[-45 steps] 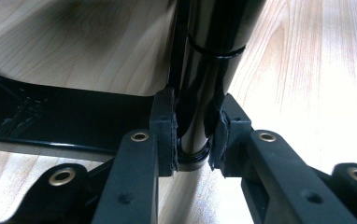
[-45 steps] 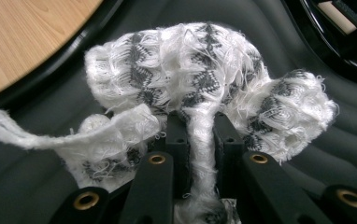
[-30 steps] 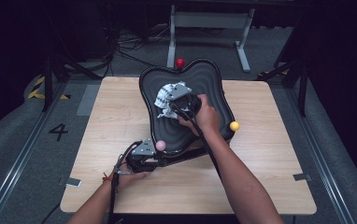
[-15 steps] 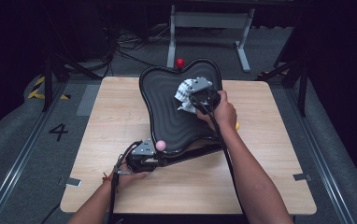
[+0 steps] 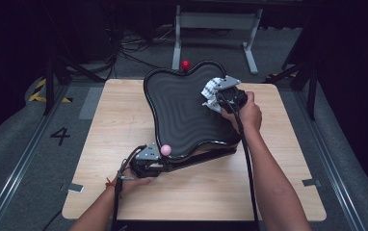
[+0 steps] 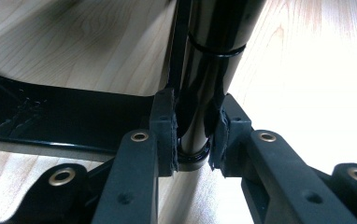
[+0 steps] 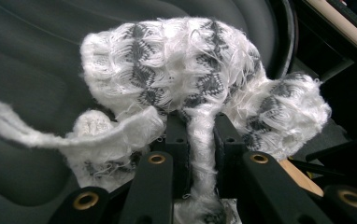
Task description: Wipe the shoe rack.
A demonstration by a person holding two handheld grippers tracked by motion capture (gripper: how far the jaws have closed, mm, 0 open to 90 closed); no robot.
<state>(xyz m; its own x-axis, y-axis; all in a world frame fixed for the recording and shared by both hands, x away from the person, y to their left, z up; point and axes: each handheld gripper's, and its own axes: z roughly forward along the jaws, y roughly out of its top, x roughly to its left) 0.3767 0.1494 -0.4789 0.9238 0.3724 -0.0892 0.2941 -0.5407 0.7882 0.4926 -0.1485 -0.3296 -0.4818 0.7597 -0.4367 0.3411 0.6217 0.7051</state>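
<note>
A black wavy-edged tray (image 5: 182, 110) with a ribbed surface stands tilted on a black stand on the wooden table. My right gripper (image 5: 216, 94) is shut on a white and grey woolly cloth (image 5: 211, 88) that it presses on the tray's right part; in the right gripper view the cloth (image 7: 186, 79) bunches above the jaws, pinched between the pads. At the tray's near left corner my left gripper (image 5: 159, 161) is shut on a black post of the stand (image 6: 200, 93). Beside it sits a pink ball (image 5: 165, 150).
A red ball (image 5: 186, 64) tops the tray's far edge. The wooden table (image 5: 119, 115) has bare room left of the tray and along the near edge. Dark floor, cables and a grey metal frame (image 5: 216, 21) lie beyond the table.
My right gripper has slid the cloth from the tray's middle up toward its far right lobe. The left hand and the tray stand as before.
</note>
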